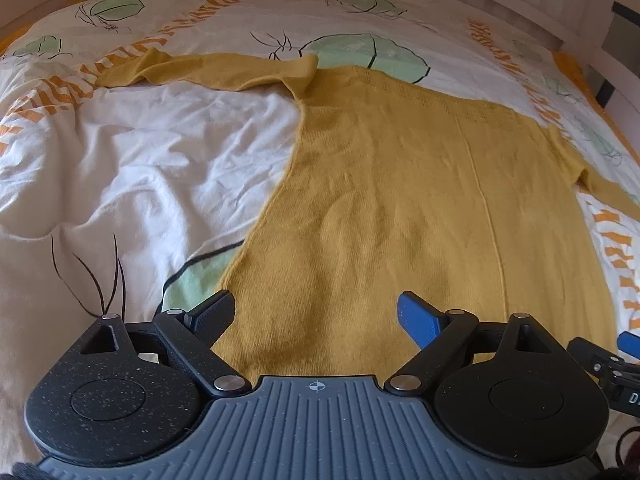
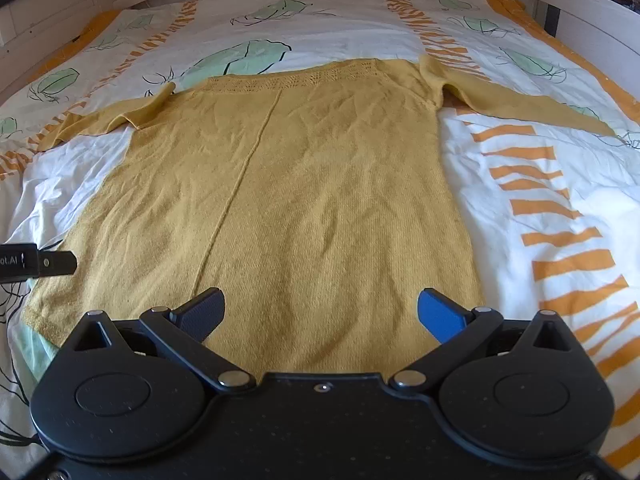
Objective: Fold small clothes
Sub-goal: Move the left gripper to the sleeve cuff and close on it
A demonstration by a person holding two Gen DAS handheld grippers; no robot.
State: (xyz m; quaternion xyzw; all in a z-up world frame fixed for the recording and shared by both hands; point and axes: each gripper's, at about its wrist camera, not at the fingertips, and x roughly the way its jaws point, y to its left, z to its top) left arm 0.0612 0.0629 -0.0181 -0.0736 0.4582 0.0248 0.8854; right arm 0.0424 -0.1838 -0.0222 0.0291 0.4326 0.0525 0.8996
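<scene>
Right wrist: open tongs [image 2: 320, 312] over sweater [image 2: 288, 184] hem, duvet [image 2: 540, 184] alongside.

Soft, warm daylight falls evenly with faint shadows; both views are sharp centrally, fisheye-bent at edges.

A duvet [image 2: 520, 168] covers the bed, white with orange striped bands [image 2: 560, 236] and pale green leaf shapes [image 2: 248, 58] outlined in black. Its cloth is creased at the left in the left wrist view. A pale wooden bed frame [image 2: 580, 20] runs round the far edge.
</scene>
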